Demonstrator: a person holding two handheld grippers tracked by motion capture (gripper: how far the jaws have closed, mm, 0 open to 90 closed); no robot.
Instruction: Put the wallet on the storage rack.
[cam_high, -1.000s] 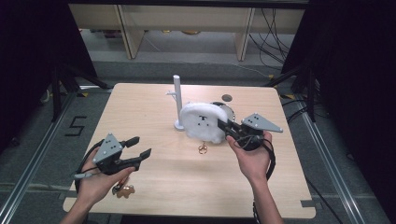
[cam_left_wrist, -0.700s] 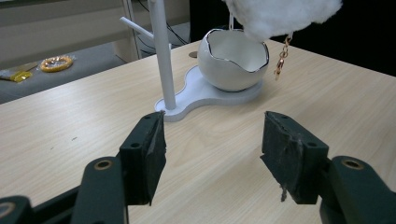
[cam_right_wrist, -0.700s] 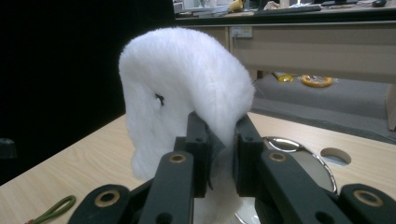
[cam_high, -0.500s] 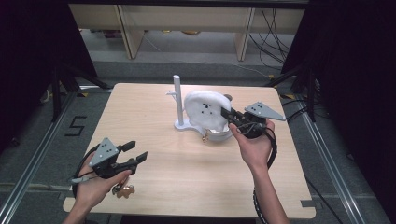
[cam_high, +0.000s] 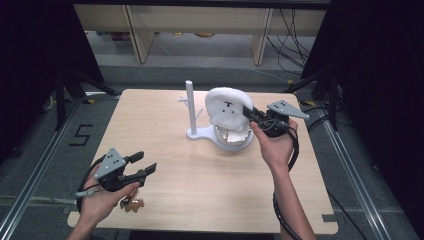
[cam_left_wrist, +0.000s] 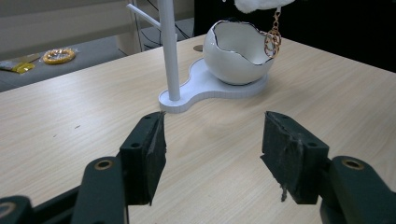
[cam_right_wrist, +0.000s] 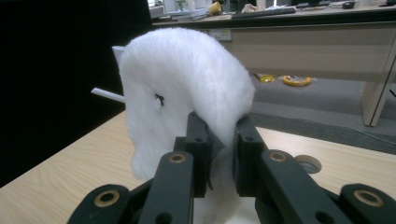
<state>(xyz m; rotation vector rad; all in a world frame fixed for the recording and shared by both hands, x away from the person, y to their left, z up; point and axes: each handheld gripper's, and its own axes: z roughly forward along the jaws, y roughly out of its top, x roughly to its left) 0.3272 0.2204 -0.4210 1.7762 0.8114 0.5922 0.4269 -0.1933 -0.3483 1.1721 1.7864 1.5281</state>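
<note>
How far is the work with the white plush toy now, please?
Done: the right gripper has pinched the white plush toy and lifted it. In hand: it hangs over the white bowl, its gold keyring dangling. Left: hanging it on the stand's post, probably. The left gripper waits open.

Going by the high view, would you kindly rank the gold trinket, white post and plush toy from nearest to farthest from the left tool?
1. Gold trinket, just beneath the left tool.
2. White post, mid-table.
3. Plush toy, beyond the post, in the right tool.
</note>
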